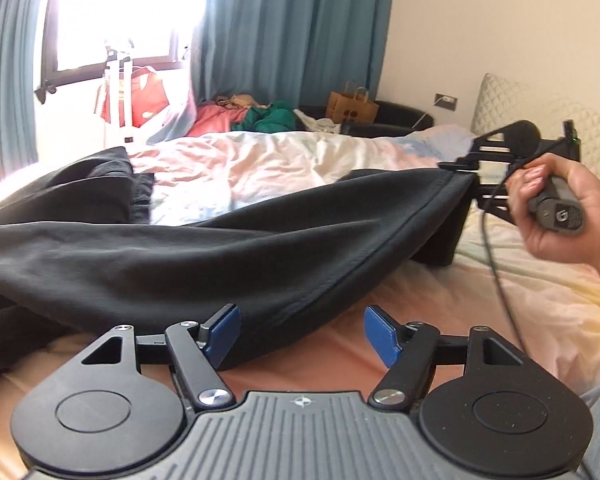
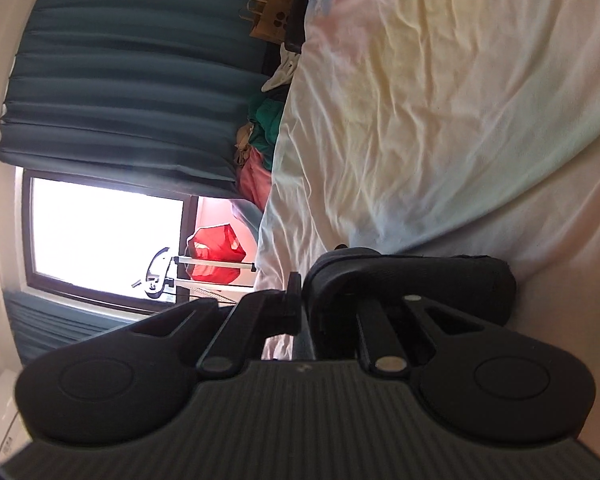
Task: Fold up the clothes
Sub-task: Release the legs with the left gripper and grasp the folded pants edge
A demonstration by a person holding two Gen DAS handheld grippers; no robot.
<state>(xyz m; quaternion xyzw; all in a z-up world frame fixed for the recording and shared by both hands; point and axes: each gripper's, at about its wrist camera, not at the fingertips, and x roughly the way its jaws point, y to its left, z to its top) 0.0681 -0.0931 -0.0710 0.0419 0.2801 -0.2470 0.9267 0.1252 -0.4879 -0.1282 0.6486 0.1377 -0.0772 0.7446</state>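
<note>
A black garment (image 1: pixel 220 248) lies stretched across the pastel bed sheet (image 1: pixel 260 160). My left gripper (image 1: pixel 302 324) stands open with its blue pads (image 1: pixel 224 332) on either side of the garment's near hem, and nothing is pinched. At the right, a hand (image 1: pixel 568 216) holds my right gripper (image 1: pixel 462 168), which is shut on the garment's far corner and lifts it off the bed. The right wrist view is rolled sideways. There, the right gripper (image 2: pixel 300 304) is shut, and black cloth (image 2: pixel 420 276) is bunched over its fingers above the sheet (image 2: pixel 440 100).
More dark fabric (image 1: pixel 80 184) is heaped at the left of the bed. Beyond the bed lie a pile of coloured clothes (image 1: pixel 260 114) and a paper bag (image 1: pixel 352 106) below teal curtains (image 1: pixel 292 28). A quilted headboard (image 1: pixel 540 120) stands at the right.
</note>
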